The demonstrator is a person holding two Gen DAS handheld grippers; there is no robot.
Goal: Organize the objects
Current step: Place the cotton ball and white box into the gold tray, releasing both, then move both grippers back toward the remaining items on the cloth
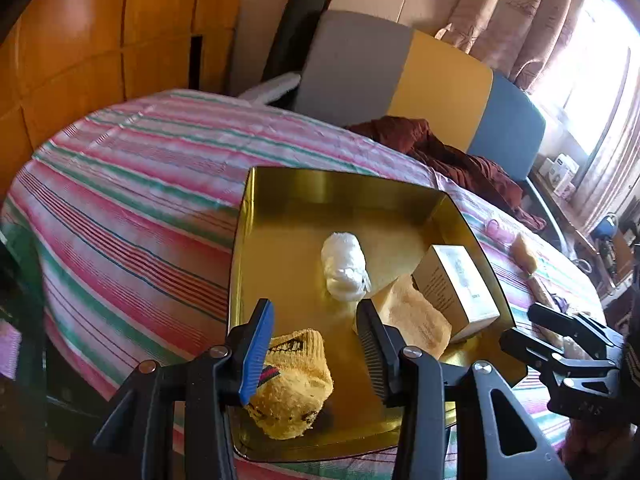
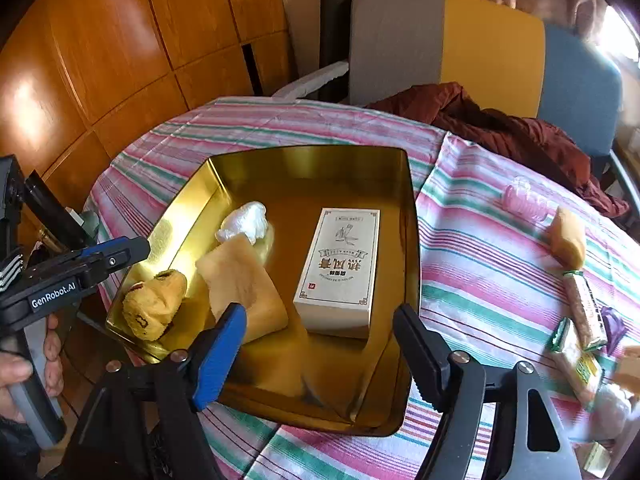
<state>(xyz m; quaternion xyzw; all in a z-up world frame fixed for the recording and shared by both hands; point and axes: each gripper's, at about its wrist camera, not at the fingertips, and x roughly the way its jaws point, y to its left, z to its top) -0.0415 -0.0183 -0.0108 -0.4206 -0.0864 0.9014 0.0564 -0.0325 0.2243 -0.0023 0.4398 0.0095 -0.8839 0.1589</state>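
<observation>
Gold tray [image 2: 408, 240] sits on the striped tablecloth [image 2: 480, 248], holding a white box [image 2: 340, 268] at center, a tan cloth [image 2: 244, 284] at its 9 o'clock, a yellow sock [image 2: 154, 304] farther out at 8 o'clock, and a white wad [image 2: 244, 222] at 10 o'clock. Left gripper [image 1: 316, 344] hangs with jaws apart over the sock; right gripper [image 2: 320, 344] hangs with jaws apart near the box. Snack packets [image 2: 584, 312] lie at 3 o'clock.
</observation>
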